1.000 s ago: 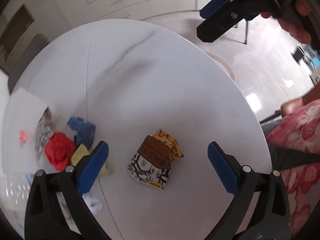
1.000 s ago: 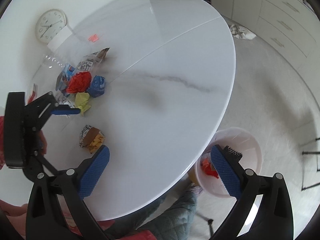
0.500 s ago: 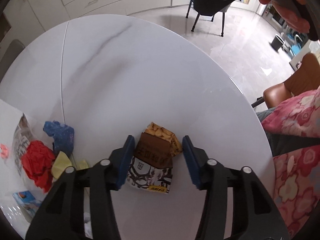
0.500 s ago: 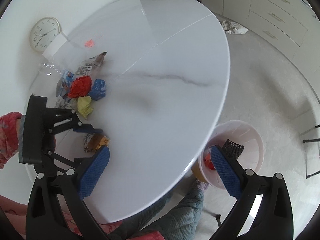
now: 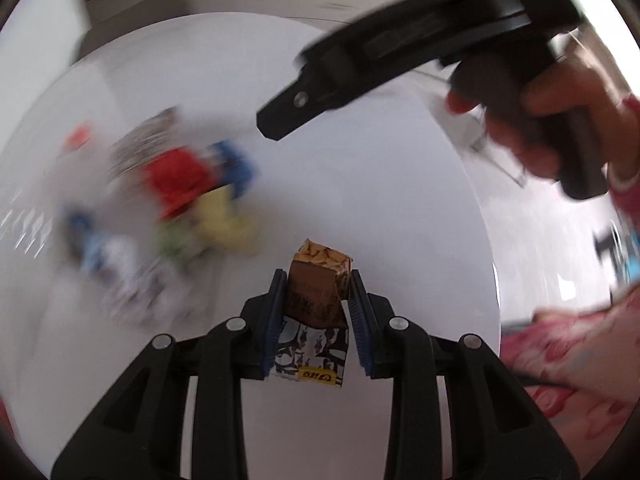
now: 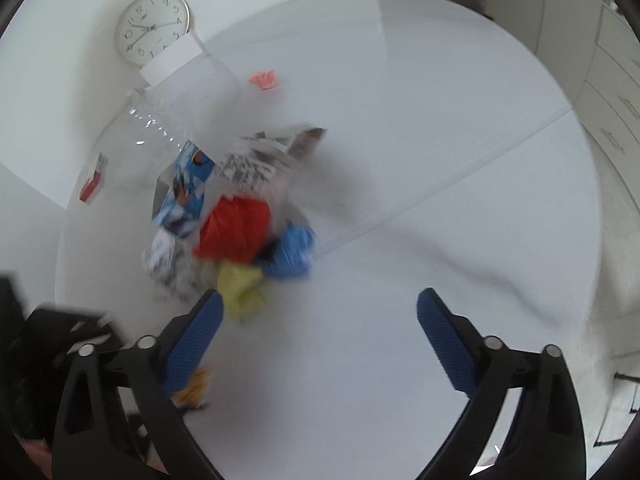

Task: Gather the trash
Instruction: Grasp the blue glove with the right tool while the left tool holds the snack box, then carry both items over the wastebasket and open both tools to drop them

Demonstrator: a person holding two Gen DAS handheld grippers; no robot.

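Clamping the brown-and-orange crumpled snack wrapper (image 5: 318, 294) between both blue pads, left gripper (image 5: 317, 300) holds it over the white round marble surface (image 5: 360, 184). Right gripper (image 6: 320, 336) spread wide, grasping nothing, above the same surface. Just beyond its left pad: blurred heap of red crumpled paper (image 6: 234, 228), blue wad (image 6: 290, 254), yellow scrap (image 6: 240, 288); pile touching.
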